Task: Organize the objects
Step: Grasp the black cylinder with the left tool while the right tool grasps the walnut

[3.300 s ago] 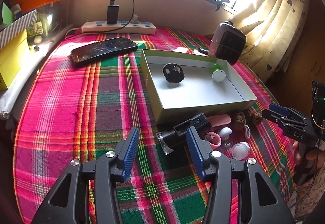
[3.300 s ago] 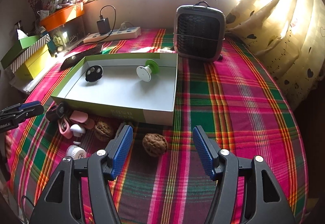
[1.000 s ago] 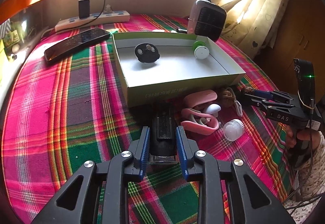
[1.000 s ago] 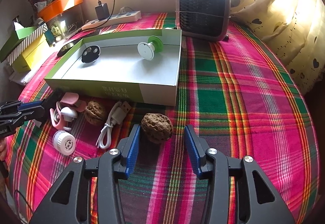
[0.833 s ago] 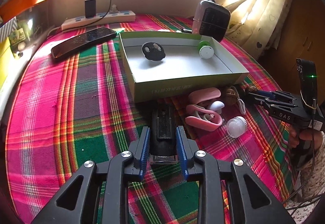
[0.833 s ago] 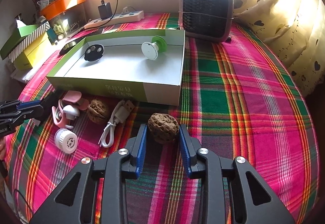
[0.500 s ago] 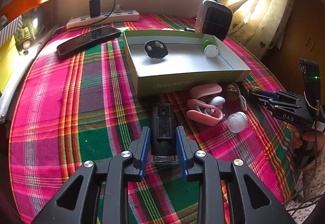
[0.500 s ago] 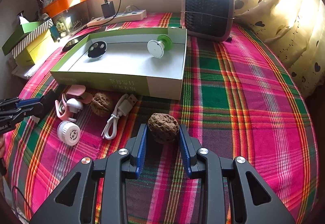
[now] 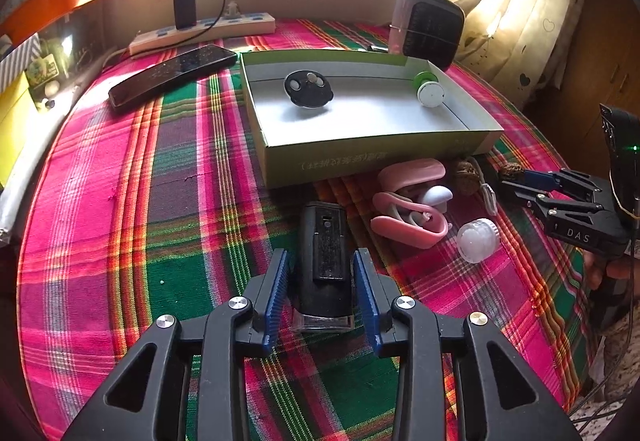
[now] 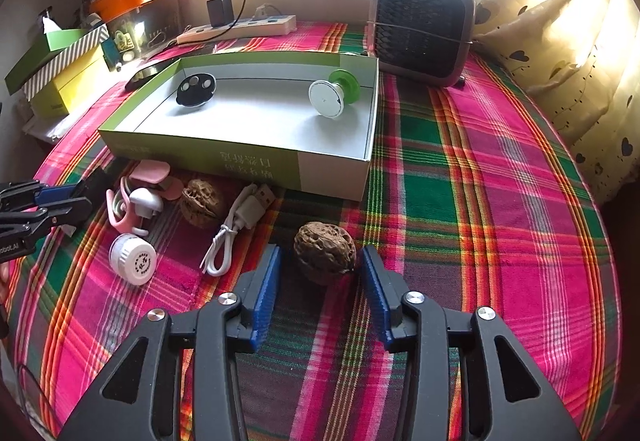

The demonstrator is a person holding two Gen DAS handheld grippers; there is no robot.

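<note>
While the left hand-held gripper (image 9: pixel 322 283) has just spread its blue pads, the black box-shaped device (image 9: pixel 323 261) lies loose between them on the plaid-covered tabletop (image 9: pixel 120 201), with a small gap on each side. The right hand-held gripper (image 10: pixel 320 281) has also just been opening, and the brown wrinkled walnut (image 10: pixel 325 252) rests between its 2 pads without touching either. Both things are near the front wall of the green and white cardboard box (image 10: pixel 256 157), outside it.

At the table's far edge a power strip (image 10: pixel 240 26) lies beside a small heater (image 10: pixel 420 27), with a dark phone (image 9: pixel 172 75) near its left edge.
</note>
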